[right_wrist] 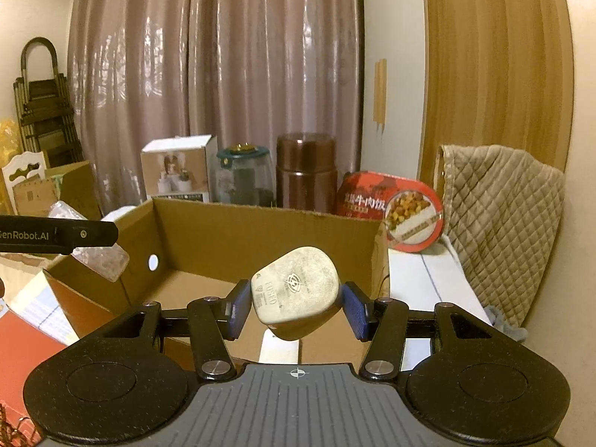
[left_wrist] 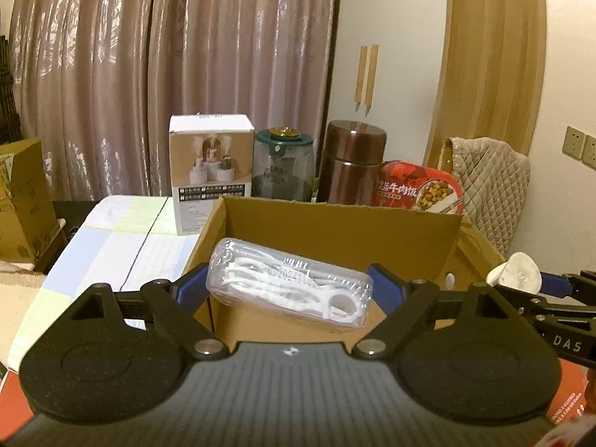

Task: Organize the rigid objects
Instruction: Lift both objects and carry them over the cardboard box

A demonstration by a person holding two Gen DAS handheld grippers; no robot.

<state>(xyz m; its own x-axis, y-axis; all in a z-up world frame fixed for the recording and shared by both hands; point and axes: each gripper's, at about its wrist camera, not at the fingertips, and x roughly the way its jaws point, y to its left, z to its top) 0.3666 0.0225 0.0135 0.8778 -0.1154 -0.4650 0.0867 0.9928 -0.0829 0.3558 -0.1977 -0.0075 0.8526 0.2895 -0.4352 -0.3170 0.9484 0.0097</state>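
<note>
Clear plastic box of white floss picks (left_wrist: 290,283) is clamped sideways in the left tool (left_wrist: 288,290), blue pads spread wide and pressing on both ends of it, hanging right over the open cardboard box (left_wrist: 335,223). Right tool (right_wrist: 294,307) has its blue pads squeezed in on a cream-coloured fused plug (right_wrist: 296,290), tilted, also held up above that same box near the front edge. The box looks bare inside from what I can see. Behind it in a row: a white product carton (left_wrist: 208,175), a jar with a green lid (left_wrist: 283,164), a brown metal flask (left_wrist: 352,160) and a red instant rice meal tub (left_wrist: 421,190). Quilted beige cloth (right_wrist: 499,205) draped off to the right.
</note>
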